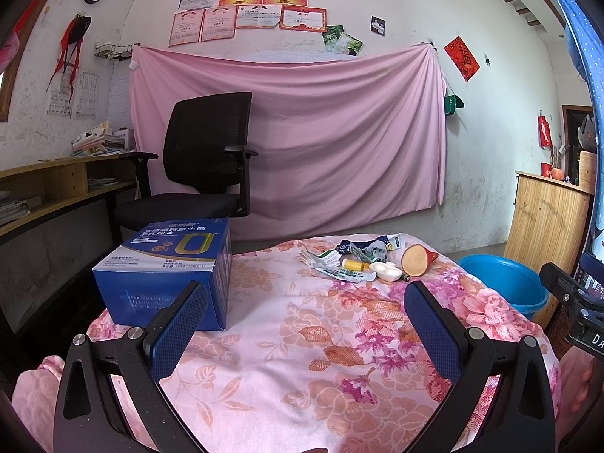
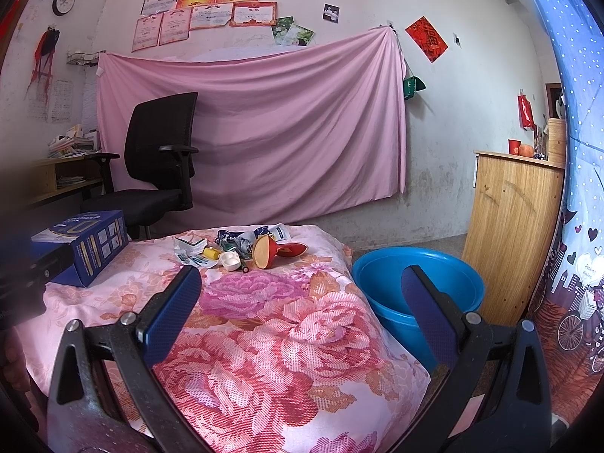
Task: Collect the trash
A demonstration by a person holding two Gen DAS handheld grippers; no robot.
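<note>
A heap of trash (image 1: 362, 260) lies at the far end of the floral cloth: crumpled wrappers, a yellow vial (image 1: 353, 264), a white plastic shell (image 1: 385, 271) and a cut red-skinned fruit (image 1: 415, 260). The right wrist view shows the same trash heap (image 2: 234, 251) with the cut fruit (image 2: 264, 255). My left gripper (image 1: 305, 290) hovers open well short of the heap, nothing between its blue pads. My right gripper (image 2: 302, 275) is open too, its left finger over the cloth and its right finger over the blue basin (image 2: 419, 283).
A blue carton (image 1: 166, 275) stands on the cloth's left side and appears as the carton (image 2: 87, 243) in the right view. The blue basin (image 1: 502, 283) sits on the floor at the right, beside a wooden cabinet (image 2: 513, 226). A black office chair (image 1: 204, 166) stands behind.
</note>
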